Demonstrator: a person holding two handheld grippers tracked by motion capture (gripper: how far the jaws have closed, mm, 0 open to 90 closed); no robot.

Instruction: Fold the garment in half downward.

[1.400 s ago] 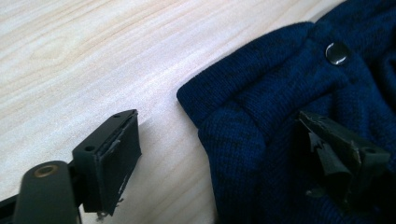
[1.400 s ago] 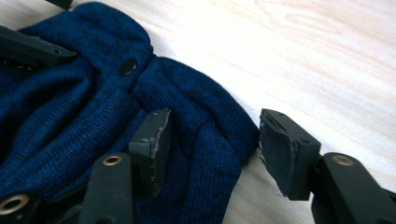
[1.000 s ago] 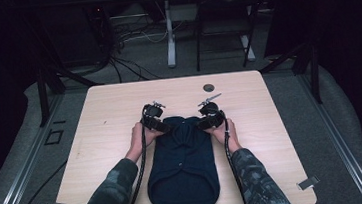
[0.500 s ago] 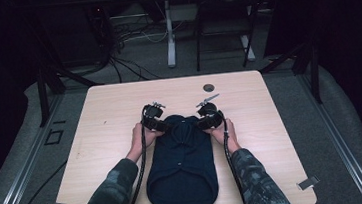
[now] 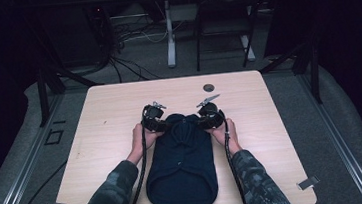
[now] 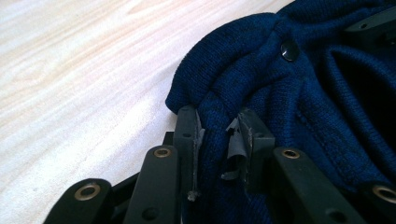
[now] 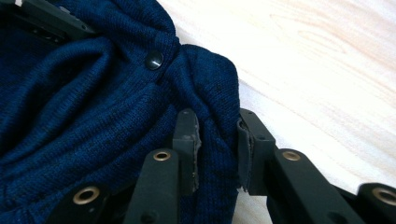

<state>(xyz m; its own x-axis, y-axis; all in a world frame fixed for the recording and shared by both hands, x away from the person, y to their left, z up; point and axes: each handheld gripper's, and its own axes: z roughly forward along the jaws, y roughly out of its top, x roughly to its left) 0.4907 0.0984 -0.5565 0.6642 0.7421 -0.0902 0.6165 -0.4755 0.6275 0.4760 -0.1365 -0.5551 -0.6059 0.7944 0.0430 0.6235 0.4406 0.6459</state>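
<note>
- A dark blue knitted garment [image 5: 181, 167] lies flat on the tabletop [image 5: 101, 125], near my edge, its far end bunched up between my two hands
- My left gripper [image 6: 218, 135] pinches a fold of that bunched end on its left side; the jaws are closed down onto the knit with cloth filling the gap between them
- My right gripper [image 7: 215, 140] does likewise on the right side, jaws clamped on a fold
- A dark button [image 6: 289, 49] sits just beyond each grip
- A small round dark thing [image 5: 208, 87] lies farther off on the tabletop, well apart
</note>
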